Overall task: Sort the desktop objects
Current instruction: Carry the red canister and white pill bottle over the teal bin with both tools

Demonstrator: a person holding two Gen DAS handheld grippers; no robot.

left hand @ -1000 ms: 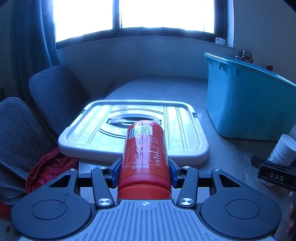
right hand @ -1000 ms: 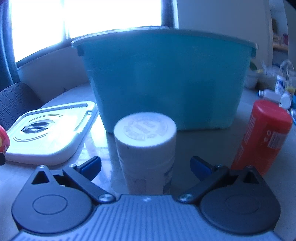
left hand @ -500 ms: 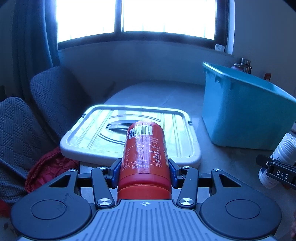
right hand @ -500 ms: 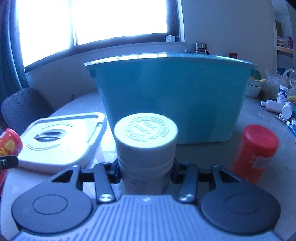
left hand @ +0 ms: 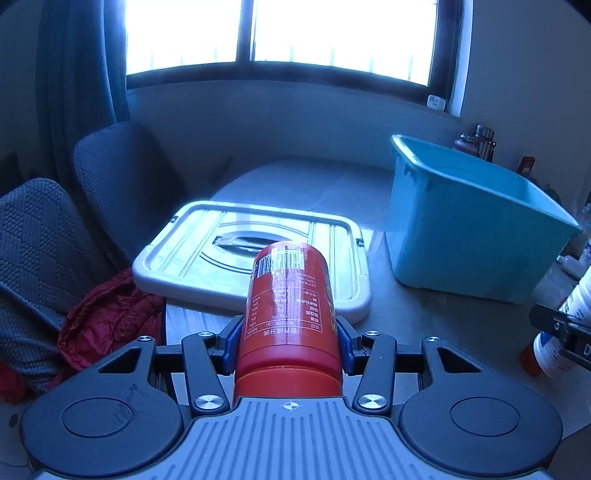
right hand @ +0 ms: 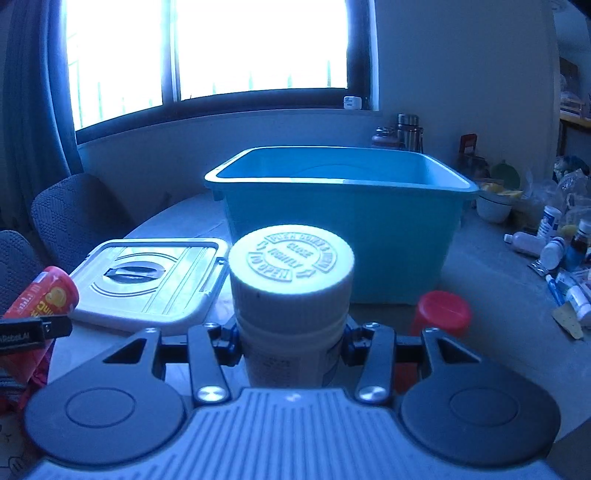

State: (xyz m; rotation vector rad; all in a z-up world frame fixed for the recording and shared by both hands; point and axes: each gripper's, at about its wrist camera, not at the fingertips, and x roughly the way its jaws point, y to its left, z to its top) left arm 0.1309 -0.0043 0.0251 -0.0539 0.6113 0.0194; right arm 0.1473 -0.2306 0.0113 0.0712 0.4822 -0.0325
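Two gripper-cam views over a grey table [left hand: 436, 317] by a bright window [left hand: 332, 33], w/ a dark curtain [left hand: 81, 74] at far left.

Left wrist view, left to right: two grey chairs [left hand: 33, 251] at the table edge, a crumpled red cloth [left hand: 107, 317] below them. Next, a pale bin lid [left hand: 207, 258] lying flat on the table. In the centre foreground the left gripper [left hand: 287, 338] is clamped on a red can [left hand: 288, 306], blue pads pressing both sides; the can points away from the camera, barcode label up, its far end over the lid's near edge, off the table. Right of the lid, an open teal bin [left hand: 476, 240] stands upright. At the far right edge, part of the other gripper shows, gripping a white bottle.

Right wrist view, left to right: the red can and the left gripper's tip poke in at the left edge, the lid just beyond. Centre foreground: the right gripper [right hand: 290, 339] is closed on a white bottle [right hand: 291, 295], pads against its sides; bottle upright, embossed cap facing the camera, raised in front of the teal bin. The bin's inside, as far as seen, looks bare. Just right of the bottle, lower down, a second red can [right hand: 441, 314] stands on the table in front of the bin. Far right: a clutter of small bottles & tubes [right hand: 557, 254], a white bowl [right hand: 493, 208], flasks [right hand: 408, 131] near the sill
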